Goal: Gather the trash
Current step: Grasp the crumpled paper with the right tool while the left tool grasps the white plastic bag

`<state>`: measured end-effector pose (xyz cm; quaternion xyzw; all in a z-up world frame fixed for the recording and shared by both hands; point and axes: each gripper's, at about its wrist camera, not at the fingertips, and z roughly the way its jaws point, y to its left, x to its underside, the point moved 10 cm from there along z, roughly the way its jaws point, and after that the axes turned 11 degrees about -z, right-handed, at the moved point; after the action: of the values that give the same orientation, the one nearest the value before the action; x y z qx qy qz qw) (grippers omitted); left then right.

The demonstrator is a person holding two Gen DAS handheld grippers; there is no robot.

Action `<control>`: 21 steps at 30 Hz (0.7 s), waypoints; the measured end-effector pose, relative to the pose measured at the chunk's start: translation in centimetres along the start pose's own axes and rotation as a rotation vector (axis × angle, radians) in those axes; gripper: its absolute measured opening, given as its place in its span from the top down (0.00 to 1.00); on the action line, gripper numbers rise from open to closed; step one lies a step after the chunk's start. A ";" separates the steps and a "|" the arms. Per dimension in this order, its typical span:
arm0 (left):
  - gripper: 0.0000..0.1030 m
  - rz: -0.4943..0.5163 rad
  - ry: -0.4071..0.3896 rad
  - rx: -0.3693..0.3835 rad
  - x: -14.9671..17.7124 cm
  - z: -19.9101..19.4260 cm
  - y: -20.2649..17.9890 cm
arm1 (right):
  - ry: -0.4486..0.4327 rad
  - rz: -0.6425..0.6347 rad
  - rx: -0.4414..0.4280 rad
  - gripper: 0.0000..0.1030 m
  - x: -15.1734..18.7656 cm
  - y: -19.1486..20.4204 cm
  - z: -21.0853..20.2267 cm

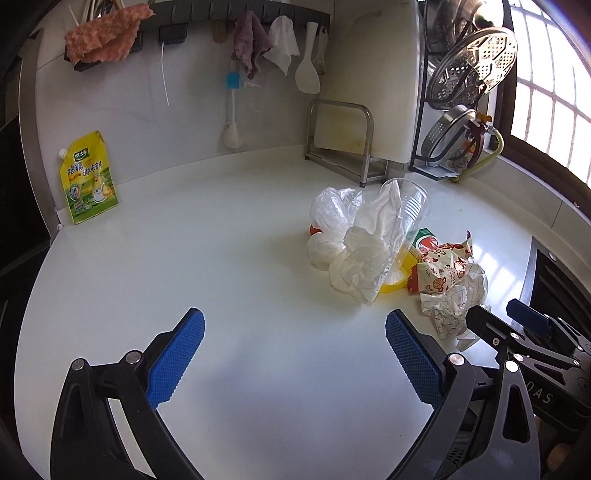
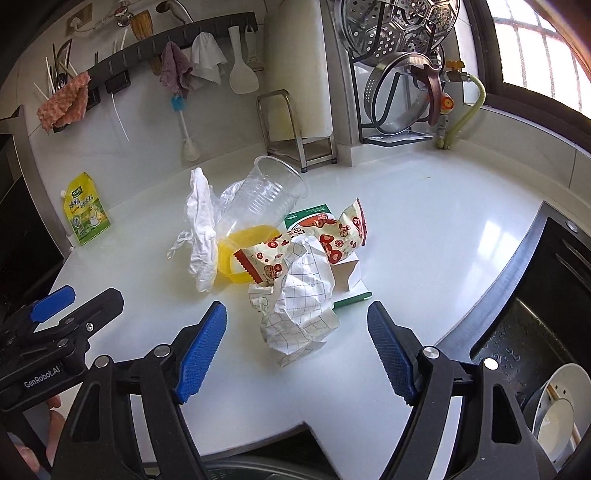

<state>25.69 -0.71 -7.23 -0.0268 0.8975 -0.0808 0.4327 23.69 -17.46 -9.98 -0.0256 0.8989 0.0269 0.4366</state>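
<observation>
Roughly mid-tabletop sits the trash pile (image 2: pixel 280 254), a loose heap of thin, crinkly stuff. A clear ribbed plastic cup (image 2: pixel 266 195) lies tilted on its side, its mouth toward the back wall, resting on a yellow plastic ring (image 2: pixel 236 258). Beside it are crumpled white tissue (image 2: pixel 201 236) and a filmy plastic bag (image 1: pixel 332 214). A glossy red-and-cream snack wrapper (image 2: pixel 332 236) drapes over a green-and-white carton (image 2: pixel 314 216), and a balled sheet of grid-printed paper (image 2: pixel 299 306) lies nearest the camera.

The right claw (image 2: pixel 297 350) stands wide, its blue ridged pads on either side of the grid paper and touching nothing. The left claw (image 1: pixel 295 354) is equally wide over bare tabletop, left of the pile.

The tabletop (image 1: pixel 221 295) is smooth, glossy white. A yellow spouted pouch (image 1: pixel 88 177) leans against the wall at the left. Cloths (image 1: pixel 251 40) and a white spatula (image 1: pixel 308 70) hang from a dark rail, metal steamer trays (image 2: pixel 399 29) fill a rack, and a sink (image 2: pixel 535 332) opens at the right.
</observation>
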 end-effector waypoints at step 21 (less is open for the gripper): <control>0.06 0.027 0.054 -0.009 0.2 2.7 -2.7 | -0.023 -0.005 -0.088 0.69 -0.2 0.4 0.5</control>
<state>27.62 -3.71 -8.59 -0.0145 0.9094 -0.0717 0.4094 24.14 -17.00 -10.15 -0.0466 0.8916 0.0655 0.4456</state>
